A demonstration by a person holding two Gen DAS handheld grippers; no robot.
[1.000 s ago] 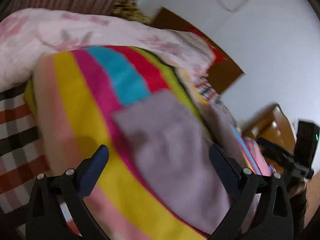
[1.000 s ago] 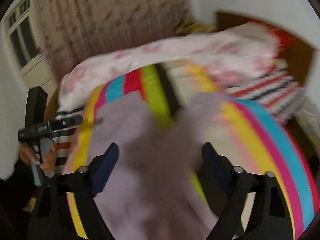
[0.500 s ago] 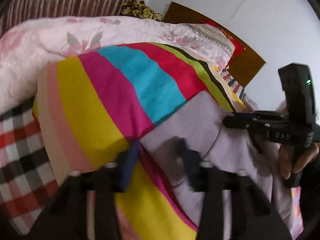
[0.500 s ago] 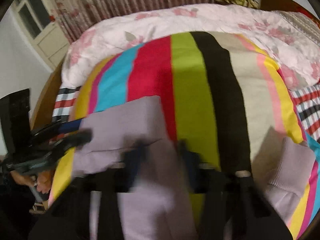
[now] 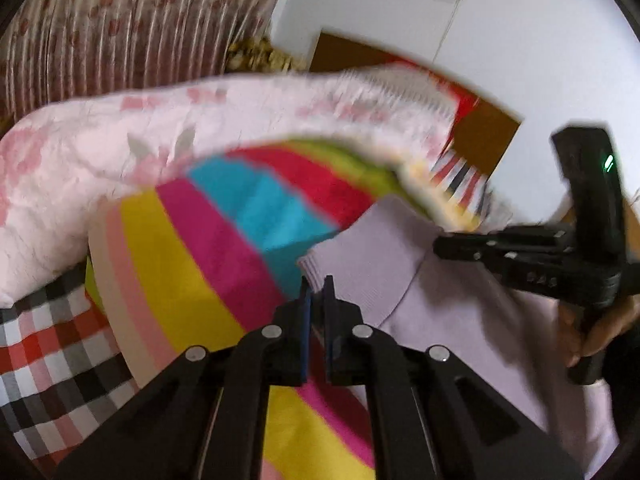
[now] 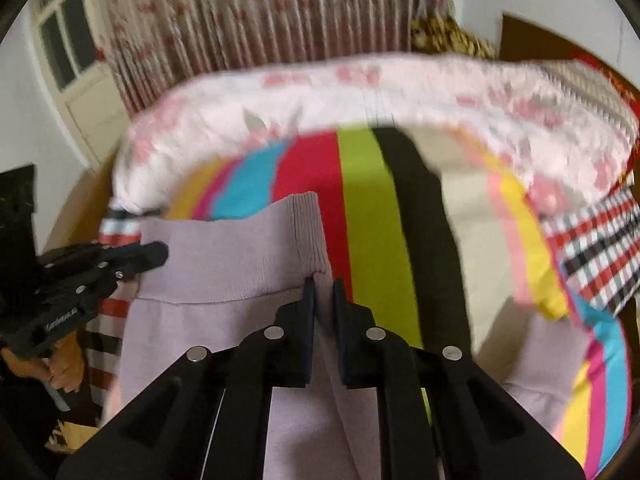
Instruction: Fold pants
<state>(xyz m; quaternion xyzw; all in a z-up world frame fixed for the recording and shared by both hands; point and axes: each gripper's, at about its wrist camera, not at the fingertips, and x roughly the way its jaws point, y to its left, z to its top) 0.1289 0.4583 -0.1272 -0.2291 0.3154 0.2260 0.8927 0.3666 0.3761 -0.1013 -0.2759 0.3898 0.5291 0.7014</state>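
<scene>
Lilac knit pants (image 5: pixel 452 304) lie on a rainbow-striped blanket (image 5: pixel 192 264). My left gripper (image 5: pixel 317 284) is shut on the left corner of the ribbed waistband. My right gripper (image 6: pixel 325 286) is shut on the waistband's (image 6: pixel 240 260) right corner. Each gripper shows in the other's view: the right one (image 5: pixel 440 246) at the waistband's far end, the left one (image 6: pixel 160 254) at the pants' left edge. A pant leg cuff (image 6: pixel 536 384) lies at lower right in the right wrist view.
A pink floral quilt (image 6: pixel 360 92) is bunched at the far side of the bed. A red, black and white checked sheet (image 5: pixel 44 344) lies under the blanket. A curtain (image 6: pixel 260 12), a white door (image 6: pixel 76 68) and a wooden headboard (image 5: pixel 484 140) stand behind.
Both grippers went from wide open above the pants to shut on the waistband corners, one at each end. The cameras dropped closer to the bed.
</scene>
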